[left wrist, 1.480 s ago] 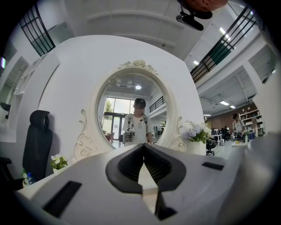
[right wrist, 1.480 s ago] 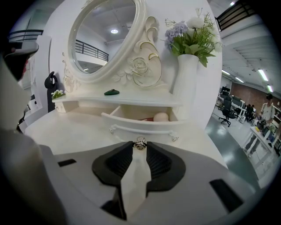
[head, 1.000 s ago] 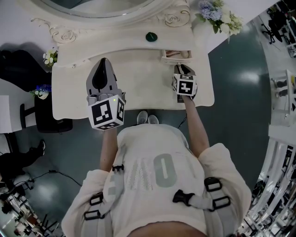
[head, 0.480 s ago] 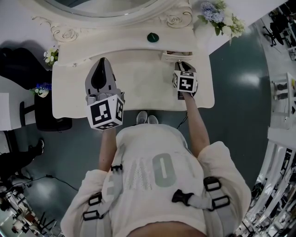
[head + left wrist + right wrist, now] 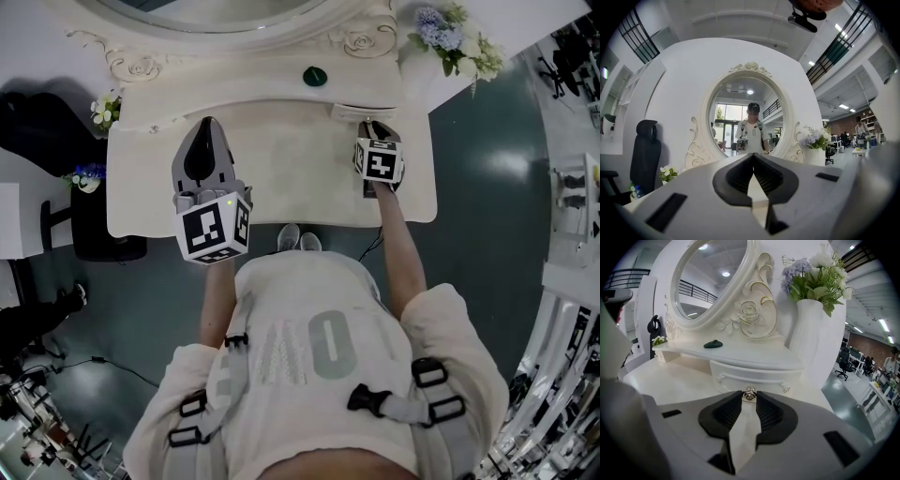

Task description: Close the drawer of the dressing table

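a white vase [image 5: 811, 329] stood upright at the far right, holding white and lilac flowers [image 5: 813, 268] with green leaves. 1 small dark green object [image 5: 712, 343] lay well to its left. at the far left sat a small pot of white flowers [image 5: 105, 111], with blue flowers [image 5: 86, 176] nearer and a black office chair [image 5: 644, 154] just beside them. the floor [image 5: 487, 159] was dark, glossy grey-green.

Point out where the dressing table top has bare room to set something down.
The cream tabletop is bare between the left gripper and the right gripper, and at its left end. Crowded: the right rear, where the right gripper's fingers hold the metal knob of the small white drawer.
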Action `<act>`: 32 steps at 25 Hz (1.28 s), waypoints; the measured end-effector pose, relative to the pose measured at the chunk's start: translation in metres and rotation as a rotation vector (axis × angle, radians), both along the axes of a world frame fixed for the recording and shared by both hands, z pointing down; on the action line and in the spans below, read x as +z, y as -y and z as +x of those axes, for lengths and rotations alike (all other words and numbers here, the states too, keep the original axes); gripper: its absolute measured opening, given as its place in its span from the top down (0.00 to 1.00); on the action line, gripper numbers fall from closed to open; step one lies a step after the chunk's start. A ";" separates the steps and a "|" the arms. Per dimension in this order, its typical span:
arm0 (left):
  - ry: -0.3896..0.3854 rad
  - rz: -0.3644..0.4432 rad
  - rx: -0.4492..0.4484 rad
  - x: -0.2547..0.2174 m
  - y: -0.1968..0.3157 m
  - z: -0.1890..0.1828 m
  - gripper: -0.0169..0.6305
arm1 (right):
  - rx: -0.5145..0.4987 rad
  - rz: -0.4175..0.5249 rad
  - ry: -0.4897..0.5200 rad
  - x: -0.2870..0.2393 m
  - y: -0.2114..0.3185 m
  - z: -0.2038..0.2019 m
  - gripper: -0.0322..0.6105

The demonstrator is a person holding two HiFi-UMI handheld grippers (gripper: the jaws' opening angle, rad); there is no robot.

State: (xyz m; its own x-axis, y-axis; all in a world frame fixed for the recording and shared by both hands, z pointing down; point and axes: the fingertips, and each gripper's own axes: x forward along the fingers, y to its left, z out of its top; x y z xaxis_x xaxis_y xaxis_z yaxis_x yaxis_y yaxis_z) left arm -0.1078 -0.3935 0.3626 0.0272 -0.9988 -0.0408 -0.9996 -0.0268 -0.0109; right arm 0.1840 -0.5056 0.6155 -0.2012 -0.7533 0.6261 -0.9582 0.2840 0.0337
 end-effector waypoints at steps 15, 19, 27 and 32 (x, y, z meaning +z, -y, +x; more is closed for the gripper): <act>0.012 -0.013 -0.012 0.004 0.010 0.001 0.95 | -0.012 -0.006 -0.006 0.005 0.017 -0.002 0.79; 0.011 -0.018 -0.017 0.005 0.012 0.001 0.95 | -0.018 -0.006 -0.009 0.005 0.023 -0.003 0.79; 0.011 -0.023 -0.028 0.007 0.014 -0.002 0.95 | -0.021 -0.010 -0.013 0.007 0.030 -0.005 0.79; 0.011 -0.024 -0.034 0.007 0.013 -0.004 0.95 | -0.024 -0.011 -0.017 0.007 0.030 -0.004 0.79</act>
State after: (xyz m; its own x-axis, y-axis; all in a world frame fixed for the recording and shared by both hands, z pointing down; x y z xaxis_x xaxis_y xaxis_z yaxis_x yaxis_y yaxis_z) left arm -0.1117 -0.4062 0.3696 -0.0061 -0.9998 -0.0166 -0.9997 0.0064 -0.0217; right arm 0.1795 -0.5352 0.6229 -0.2084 -0.7417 0.6375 -0.9505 0.3071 0.0465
